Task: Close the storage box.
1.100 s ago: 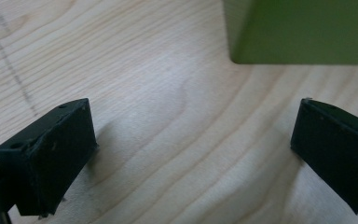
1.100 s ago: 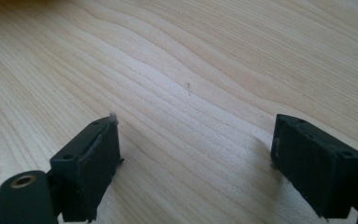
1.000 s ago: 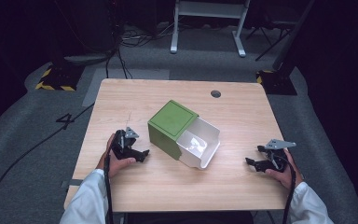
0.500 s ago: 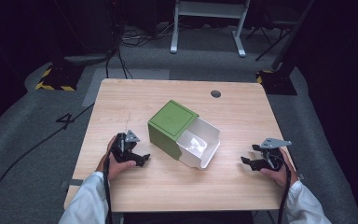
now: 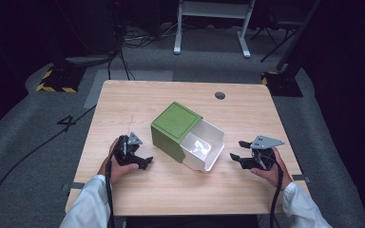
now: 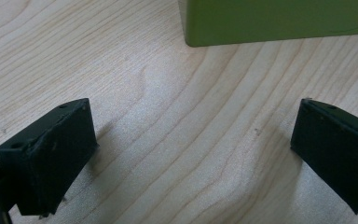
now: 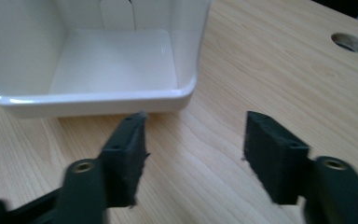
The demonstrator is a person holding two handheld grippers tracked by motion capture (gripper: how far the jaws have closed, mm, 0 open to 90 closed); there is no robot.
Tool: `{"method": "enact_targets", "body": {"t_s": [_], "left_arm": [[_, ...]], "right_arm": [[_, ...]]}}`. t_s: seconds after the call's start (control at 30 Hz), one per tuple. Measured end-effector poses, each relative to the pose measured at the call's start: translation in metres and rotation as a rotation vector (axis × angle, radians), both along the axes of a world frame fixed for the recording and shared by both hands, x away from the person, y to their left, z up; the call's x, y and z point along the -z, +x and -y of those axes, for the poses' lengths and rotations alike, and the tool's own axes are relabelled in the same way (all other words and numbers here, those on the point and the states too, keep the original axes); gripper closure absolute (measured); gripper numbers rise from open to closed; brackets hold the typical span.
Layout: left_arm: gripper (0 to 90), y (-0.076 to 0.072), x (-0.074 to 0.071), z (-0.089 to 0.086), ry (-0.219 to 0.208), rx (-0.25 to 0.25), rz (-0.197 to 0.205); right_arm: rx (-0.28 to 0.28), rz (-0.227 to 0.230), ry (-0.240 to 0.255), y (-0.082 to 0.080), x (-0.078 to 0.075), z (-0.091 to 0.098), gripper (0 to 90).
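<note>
Glossy white drawer [image 5: 203, 147] juts from matte green box [image 5: 175, 129]; both grippers' jaws wide, empty

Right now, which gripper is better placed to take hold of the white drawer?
Right. The right gripper, open, faces the white drawer's open end; the left gripper faces the green box.
</note>
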State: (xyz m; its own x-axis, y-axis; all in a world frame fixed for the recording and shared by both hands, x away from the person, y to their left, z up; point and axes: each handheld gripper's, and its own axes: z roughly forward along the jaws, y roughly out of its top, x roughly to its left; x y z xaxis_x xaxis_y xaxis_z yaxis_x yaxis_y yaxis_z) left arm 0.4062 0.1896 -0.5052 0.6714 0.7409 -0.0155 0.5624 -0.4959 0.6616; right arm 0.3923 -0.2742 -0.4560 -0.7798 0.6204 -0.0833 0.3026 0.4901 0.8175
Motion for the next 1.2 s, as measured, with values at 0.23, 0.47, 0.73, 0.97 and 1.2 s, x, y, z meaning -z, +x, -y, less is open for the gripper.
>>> {"method": "enact_targets", "body": {"t_s": [0.23,0.47,0.73,0.97,1.2], "left_arm": [[0.2,0.000,0.000,0.000,0.000,0.000,0.000],[0.2,0.000,0.000,0.000,-0.002,-0.001,0.000],[0.2,0.000,0.000,0.000,-0.001,0.000,-0.001],[0.2,0.000,0.000,0.000,-0.002,-0.002,0.000],[0.5,-0.001,0.000,0.000,0.001,-0.004,0.001]], "right_arm": [[0.000,0.005,0.017,0.006,-0.005,-0.011,56.0],[-0.018,0.022,0.037,0.010,-0.010,-0.021,55.8],[-0.016,0.019,0.010,0.019,-0.008,-0.036,66.9],[-0.049,-0.021,0.034,0.029,-0.004,-0.039,85.3],[-0.080,-0.037,0.039,0.030,-0.003,-0.037,81.3]]}}
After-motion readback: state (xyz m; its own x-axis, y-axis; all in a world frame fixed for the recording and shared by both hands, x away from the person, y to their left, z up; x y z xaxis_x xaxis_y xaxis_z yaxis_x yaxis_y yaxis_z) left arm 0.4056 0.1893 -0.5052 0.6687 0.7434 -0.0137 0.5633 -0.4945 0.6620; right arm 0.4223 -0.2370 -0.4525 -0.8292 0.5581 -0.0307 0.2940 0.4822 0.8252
